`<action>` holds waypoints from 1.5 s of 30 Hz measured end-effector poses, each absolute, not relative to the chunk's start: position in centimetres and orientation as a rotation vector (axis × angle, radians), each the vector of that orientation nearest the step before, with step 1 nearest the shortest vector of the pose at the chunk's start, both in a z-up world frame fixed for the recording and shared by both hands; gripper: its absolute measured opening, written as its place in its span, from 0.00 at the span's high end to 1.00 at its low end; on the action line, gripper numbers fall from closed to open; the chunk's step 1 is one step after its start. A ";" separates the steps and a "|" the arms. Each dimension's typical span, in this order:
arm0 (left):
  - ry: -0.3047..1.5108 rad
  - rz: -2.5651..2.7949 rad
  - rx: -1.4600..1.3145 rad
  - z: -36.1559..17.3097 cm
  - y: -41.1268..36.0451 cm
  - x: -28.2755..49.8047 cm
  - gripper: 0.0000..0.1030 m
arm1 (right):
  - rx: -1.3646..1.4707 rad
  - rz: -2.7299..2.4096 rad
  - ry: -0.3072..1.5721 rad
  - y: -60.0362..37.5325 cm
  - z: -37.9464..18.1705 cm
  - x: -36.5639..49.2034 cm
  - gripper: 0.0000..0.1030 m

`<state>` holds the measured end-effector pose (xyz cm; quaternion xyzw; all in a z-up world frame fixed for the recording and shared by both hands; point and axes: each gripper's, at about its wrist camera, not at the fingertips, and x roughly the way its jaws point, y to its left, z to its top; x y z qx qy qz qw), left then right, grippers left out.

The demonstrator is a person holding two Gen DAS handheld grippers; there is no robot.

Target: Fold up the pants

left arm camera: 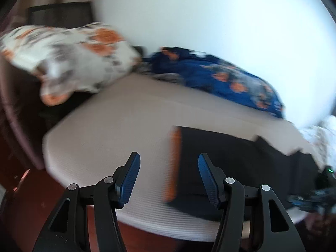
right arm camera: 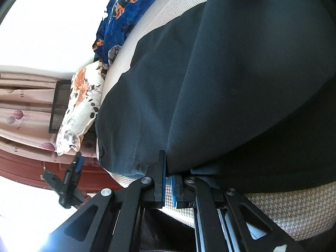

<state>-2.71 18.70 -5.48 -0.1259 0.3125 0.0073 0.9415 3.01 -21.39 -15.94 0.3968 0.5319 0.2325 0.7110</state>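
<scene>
On the bed (left arm camera: 109,130), left wrist view: beige ribbed mattress, dark pants (left arm camera: 231,163) lying flat at its near right part. Left tongs (left arm camera: 169,163) open, nothing between the blue pads. White floral pillow (left arm camera: 69,56) and blue floral blanket (left arm camera: 220,77) by the white wall (left arm camera: 210,16); frame blurred.

Right wrist view: right tongs (right arm camera: 169,174) clamped on the pants' (right arm camera: 231,73) edge. Curtain (right arm camera: 23,105) behind, reddish floor (right arm camera: 27,168).

White wall (left arm camera: 210,21), pink floral curtain (right arm camera: 21,109), red-brown floor (left arm camera: 31,199), beige bed (left arm camera: 115,126), bright daylight.
</scene>
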 end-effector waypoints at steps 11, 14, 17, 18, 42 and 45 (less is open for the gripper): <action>0.827 -0.169 -0.189 -13.0 9.0 0.7 0.43 | 0.961 0.531 1.110 -24.9 -16.1 2.3 0.87; 0.837 -0.158 -0.142 -13.2 8.4 0.6 0.43 | 1.032 0.505 1.034 -28.8 -16.3 2.2 0.81; 0.846 -0.155 -0.136 -13.3 8.2 1.0 0.43 | 1.093 0.395 0.905 -34.8 -16.5 2.4 0.78; 0.848 -0.155 -0.140 -13.4 8.3 0.8 0.43 | 1.134 0.350 0.855 -37.6 -16.8 2.6 0.78; 0.904 -0.113 -0.106 -13.3 7.6 1.5 0.43 | 1.316 0.009 0.623 -59.6 -18.8 -5.3 0.96; 0.903 -0.115 -0.095 -13.3 7.5 1.5 0.43 | 1.368 -0.012 0.633 -60.5 -21.0 -7.0 0.98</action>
